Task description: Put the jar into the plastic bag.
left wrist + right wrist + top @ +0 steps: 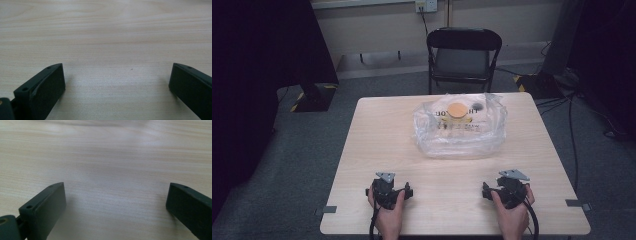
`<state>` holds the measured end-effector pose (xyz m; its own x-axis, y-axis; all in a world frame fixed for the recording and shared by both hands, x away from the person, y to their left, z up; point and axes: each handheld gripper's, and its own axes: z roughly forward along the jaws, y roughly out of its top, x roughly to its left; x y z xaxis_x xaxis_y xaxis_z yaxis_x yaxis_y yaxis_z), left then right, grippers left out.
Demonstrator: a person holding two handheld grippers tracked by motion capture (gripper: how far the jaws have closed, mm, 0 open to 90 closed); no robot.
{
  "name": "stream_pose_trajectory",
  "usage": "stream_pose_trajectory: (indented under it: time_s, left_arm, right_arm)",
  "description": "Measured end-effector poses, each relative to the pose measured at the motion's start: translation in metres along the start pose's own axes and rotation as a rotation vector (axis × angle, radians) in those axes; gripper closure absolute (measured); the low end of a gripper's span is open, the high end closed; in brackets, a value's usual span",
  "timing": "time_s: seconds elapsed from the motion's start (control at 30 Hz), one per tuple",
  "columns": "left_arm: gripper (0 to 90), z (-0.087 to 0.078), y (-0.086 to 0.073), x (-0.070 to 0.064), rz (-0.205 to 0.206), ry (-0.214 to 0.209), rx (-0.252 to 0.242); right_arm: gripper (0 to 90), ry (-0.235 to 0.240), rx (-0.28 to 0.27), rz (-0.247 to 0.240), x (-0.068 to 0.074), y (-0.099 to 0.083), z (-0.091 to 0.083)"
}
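Observation:
A clear plastic bag (460, 131) lies at the far middle of the light wood table (377, 145), with a round orange lid (457, 109) and dark printed lettering showing through it. My left gripper (388, 189) rests near the table's front edge at the left, held by a hand. My right gripper (507, 189) rests near the front edge at the right, held by the other hand. In the left gripper view the left gripper (117, 75) stands open over bare wood. In the right gripper view the right gripper (116, 195) is open too, nothing between its jaws.
A black folding chair (463, 55) stands on the grey carpet behind the table. Dark curtains hang at both sides, and cables (570, 120) run along the floor at the right. Small grey tabs (329, 209) mark the table's front corners.

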<state>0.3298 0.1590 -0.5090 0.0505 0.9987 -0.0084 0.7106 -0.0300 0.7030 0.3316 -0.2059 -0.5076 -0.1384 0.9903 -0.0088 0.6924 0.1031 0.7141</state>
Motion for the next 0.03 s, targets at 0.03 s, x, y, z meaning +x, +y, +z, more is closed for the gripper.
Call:
stream_pose_trajectory:
  time_s: [0.03]
  left_arm:
    - [0.0,0.0000,0.0000,0.0000,0.000,0.000,0.000]
  right_arm:
    - [2.0,0.000,0.000,0.000,0.0000,0.0000,0.0000]
